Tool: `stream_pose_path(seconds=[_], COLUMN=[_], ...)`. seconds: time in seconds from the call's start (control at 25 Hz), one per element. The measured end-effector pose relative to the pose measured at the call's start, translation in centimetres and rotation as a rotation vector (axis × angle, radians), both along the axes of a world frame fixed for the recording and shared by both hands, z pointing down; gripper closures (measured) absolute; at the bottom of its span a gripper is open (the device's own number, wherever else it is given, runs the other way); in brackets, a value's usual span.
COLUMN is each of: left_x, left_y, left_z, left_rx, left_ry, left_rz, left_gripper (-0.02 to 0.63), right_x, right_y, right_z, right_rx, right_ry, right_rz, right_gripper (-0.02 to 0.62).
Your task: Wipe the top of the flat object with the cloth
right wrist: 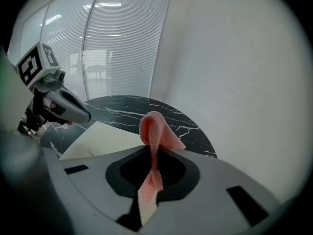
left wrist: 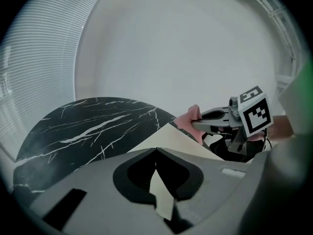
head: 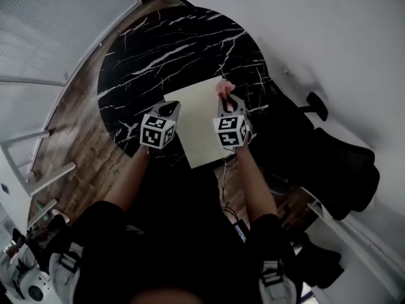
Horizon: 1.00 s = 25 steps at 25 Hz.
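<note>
Head view: the left claw (head: 169,109) is closed on the left corner of the cream board (head: 201,122), which lies on the black marble table (head: 158,56). The right claw (head: 226,101) is clamped on the pink cloth (head: 222,88) at the far corner. A hard sweep could slide the board loose. The cloth probably touches it, but the claw hides the contact.

Pink cloth (right wrist: 152,131) woven, textured; flat object (head: 197,118) matt, smooth; table (head: 171,49) black veined marble.

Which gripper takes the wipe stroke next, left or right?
Right. The right gripper is shut on the pink cloth, held by the cream sheet at its far corner. The left gripper is shut on that sheet's left edge, so it looks better used steadying it.
</note>
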State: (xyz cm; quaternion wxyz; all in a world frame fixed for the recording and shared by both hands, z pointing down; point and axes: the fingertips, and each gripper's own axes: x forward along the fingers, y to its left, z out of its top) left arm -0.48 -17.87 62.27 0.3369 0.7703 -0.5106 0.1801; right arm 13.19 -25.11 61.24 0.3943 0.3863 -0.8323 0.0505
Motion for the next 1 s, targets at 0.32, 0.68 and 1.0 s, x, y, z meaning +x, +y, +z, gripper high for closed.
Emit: stream_pose_path(seconds=[0.32,0.68,1.0], left_x=[-0.1,-0.6,-1.4], left_y=[0.4,0.8,1.1], left_z=[1.3,2.2,2.5], left_rx=[-0.034,-0.054,-0.06], left_ry=[0.005,0.001,0.004], left_rz=[-0.044,-0.04,-0.034], left_gripper=[0.606,0.606,0.606], right_x=[0.5,0.4,-1.0], right_y=[-0.2,-0.1,1.0], right_z=[6.3,6.7,6.9], right_rx=[-0.144,-0.171,-0.171], right_ry=[0.108,0.08,0.084], right_rz=[-0.047,-0.014,-0.026], right_gripper=[0.578,0.578,0.578])
